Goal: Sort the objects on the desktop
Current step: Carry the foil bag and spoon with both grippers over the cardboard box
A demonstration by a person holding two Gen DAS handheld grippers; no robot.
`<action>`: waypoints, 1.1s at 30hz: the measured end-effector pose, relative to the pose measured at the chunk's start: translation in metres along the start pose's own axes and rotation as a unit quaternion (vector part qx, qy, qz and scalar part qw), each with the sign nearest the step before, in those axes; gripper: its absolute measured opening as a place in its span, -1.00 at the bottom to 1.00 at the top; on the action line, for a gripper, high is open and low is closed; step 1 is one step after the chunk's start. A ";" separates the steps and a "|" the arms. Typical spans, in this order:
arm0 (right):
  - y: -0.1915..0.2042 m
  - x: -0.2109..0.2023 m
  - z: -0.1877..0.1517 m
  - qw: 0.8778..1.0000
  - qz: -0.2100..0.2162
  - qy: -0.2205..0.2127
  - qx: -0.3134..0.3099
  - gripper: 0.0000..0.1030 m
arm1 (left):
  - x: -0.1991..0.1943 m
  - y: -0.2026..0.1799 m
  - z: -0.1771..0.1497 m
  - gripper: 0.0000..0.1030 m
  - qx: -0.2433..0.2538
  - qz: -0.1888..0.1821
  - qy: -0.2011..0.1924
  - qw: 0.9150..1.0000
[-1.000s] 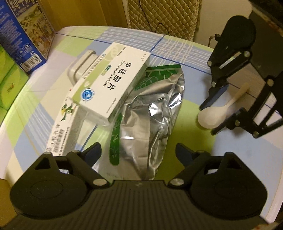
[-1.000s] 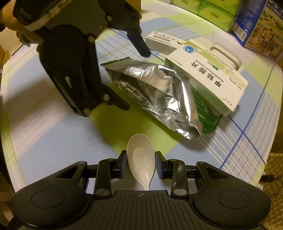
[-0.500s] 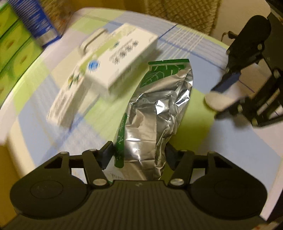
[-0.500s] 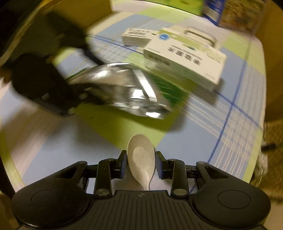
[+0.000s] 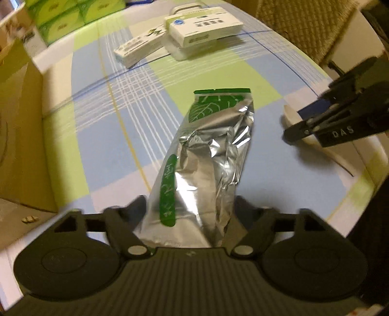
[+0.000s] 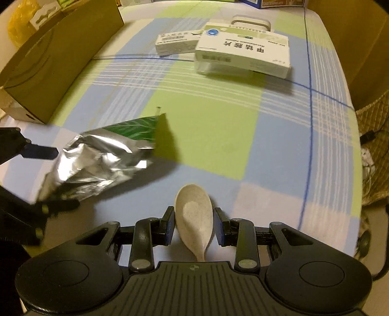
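Foil pouch (image 5: 206, 155) lifted off boxes | left gripper (image 5: 189, 211) opening, pouch between jaws | right gripper (image 6: 193, 224) pinching spoon (image 6: 194, 214)

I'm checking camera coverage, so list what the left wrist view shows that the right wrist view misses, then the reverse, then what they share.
Only the left wrist view: green tissue packs at the table's far end.

Only the right wrist view: the whole spoon between the right tongs, and a yellow bag beyond the cardboard box.

Both: the foil pouch in the opening left tongs, the medicine boxes, the cardboard box, the checked tablecloth.
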State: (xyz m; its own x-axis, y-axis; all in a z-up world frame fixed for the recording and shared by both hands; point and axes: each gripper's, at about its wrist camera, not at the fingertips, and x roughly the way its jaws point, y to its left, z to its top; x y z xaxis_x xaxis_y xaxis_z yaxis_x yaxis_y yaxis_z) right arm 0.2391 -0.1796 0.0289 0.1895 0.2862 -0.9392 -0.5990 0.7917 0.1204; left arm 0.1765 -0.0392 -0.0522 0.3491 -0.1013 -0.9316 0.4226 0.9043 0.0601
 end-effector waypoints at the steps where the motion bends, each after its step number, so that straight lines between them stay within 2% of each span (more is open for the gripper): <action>1: 0.004 0.000 -0.002 1.000 -0.001 -0.003 0.004 -0.41 | -0.001 -0.003 -0.001 0.57 0.021 0.006 -0.002 1.000; 4: 0.010 -0.002 -0.010 1.000 -0.004 -0.014 0.014 -0.41 | -0.004 -0.007 0.004 0.62 0.064 -0.013 -0.016 0.998; 8: 0.009 -0.005 -0.018 0.999 -0.015 -0.033 0.039 -0.41 | 0.008 -0.010 0.016 0.63 0.089 -0.032 -0.013 0.995; 18: -0.001 -0.003 -0.020 0.996 -0.011 -0.050 0.069 -0.41 | 0.052 -0.005 0.042 0.63 0.094 -0.048 0.038 0.994; 21: -0.002 -0.002 -0.018 0.996 -0.014 -0.055 0.072 -0.41 | 0.054 0.000 0.042 0.49 0.082 -0.066 0.042 0.994; 24: 0.001 -0.001 -0.016 0.996 -0.019 -0.060 0.067 -0.41 | 0.052 0.001 0.038 0.27 0.082 -0.068 0.037 0.994; 26: 0.003 0.000 -0.016 0.996 -0.022 -0.063 0.065 -0.42 | 0.048 0.003 0.037 -0.01 0.076 -0.058 0.030 0.995; 33: 0.005 -0.002 -0.020 0.994 -0.022 -0.072 0.073 -0.42 | 0.037 0.007 0.023 -0.13 0.047 -0.061 0.015 0.997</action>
State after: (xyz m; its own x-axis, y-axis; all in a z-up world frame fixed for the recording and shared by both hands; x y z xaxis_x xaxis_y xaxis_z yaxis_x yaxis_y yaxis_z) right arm 0.2199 -0.1872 0.0247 0.3294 0.3161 -0.8897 -0.4696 0.8723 0.1361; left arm 0.2111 -0.0460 -0.0778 0.2648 -0.1950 -0.9444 0.5373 0.8431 -0.0234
